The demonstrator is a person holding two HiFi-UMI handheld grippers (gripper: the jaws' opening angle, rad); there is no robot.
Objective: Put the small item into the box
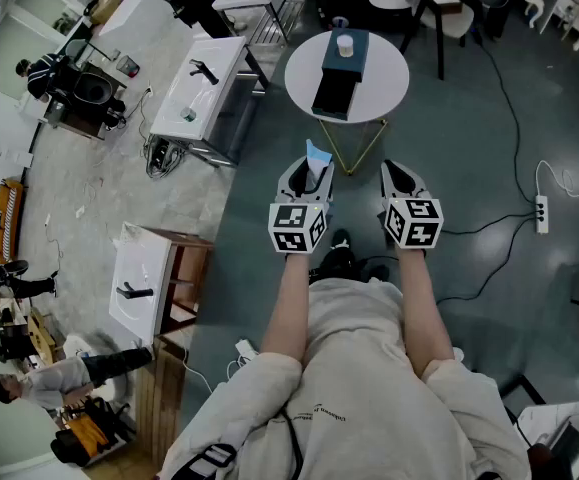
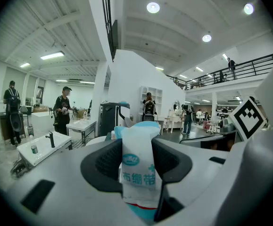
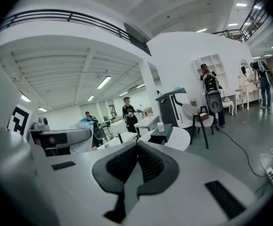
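Note:
My left gripper [image 1: 309, 171] is shut on a small white-and-blue packet [image 2: 138, 168], which stands upright between its black pads and pokes out past the tips [image 1: 317, 157]. My right gripper [image 1: 397, 174] is shut with nothing between its jaws [image 3: 137, 147]. Both are held side by side in front of the person, short of the round white table [image 1: 384, 83]. On that table stands a dark box [image 1: 339, 73] with its drawer pulled out toward me, and a small white cup [image 1: 345, 44] sits on top of it.
A white sink unit [image 1: 201, 93] stands left of the round table and another [image 1: 141, 283] sits nearer at the left. A power strip with its cable [image 1: 541, 211] lies on the floor at the right. People stand at the far left. Chairs stand behind the table.

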